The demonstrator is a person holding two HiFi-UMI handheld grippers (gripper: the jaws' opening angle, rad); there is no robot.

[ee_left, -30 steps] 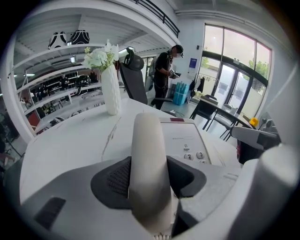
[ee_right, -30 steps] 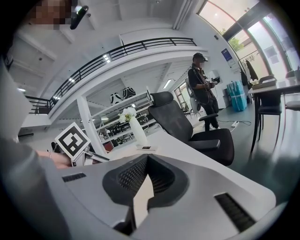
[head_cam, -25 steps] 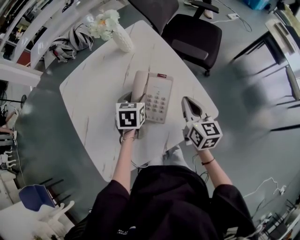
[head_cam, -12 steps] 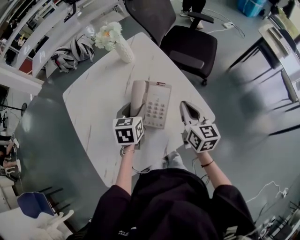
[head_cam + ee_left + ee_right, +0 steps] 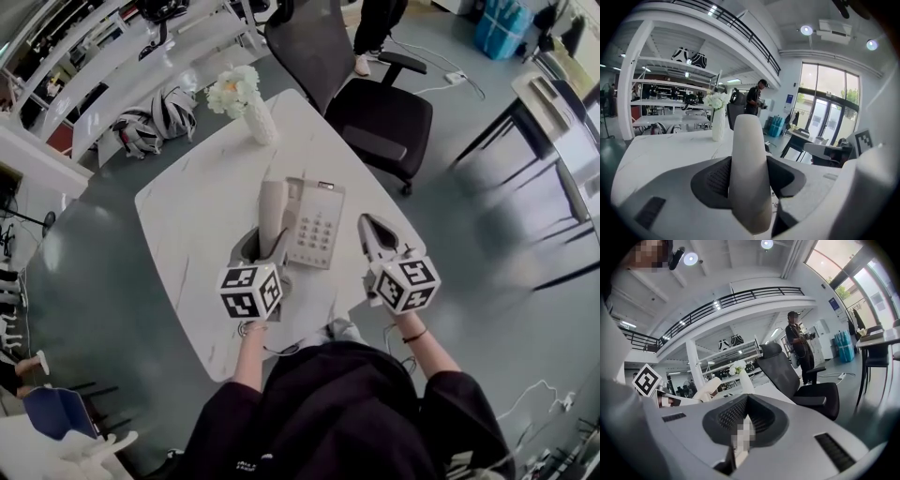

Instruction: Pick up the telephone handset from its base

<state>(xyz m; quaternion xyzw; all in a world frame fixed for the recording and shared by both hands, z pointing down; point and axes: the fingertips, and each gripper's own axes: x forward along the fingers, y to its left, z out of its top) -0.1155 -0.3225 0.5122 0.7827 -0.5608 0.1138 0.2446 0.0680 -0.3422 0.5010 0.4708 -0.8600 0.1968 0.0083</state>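
Observation:
The cream telephone handset [image 5: 272, 214] is tilted up above the left side of its base [image 5: 316, 225], a cream desk phone with a keypad on the white table [image 5: 202, 202]. My left gripper [image 5: 262, 246] is shut on the handset's near end. In the left gripper view the handset [image 5: 749, 140] stands up between the two dark pads of the left gripper [image 5: 748, 180]. My right gripper [image 5: 373, 230] hovers to the right of the base, shut and holding nothing. In the right gripper view, the right gripper [image 5: 743, 423] has its jaws together, with the handset [image 5: 705, 389] off to the left.
A white vase of flowers [image 5: 255, 111] stands at the table's far corner. A black office chair [image 5: 375, 103] is behind the table. A phone cord [image 5: 270, 348] hangs off the near edge. A person [image 5: 799, 345] stands in the background beyond the chair.
My left gripper has risen and tilted the handset up off the base's cradle. The right gripper has also come up a little beside the phone.

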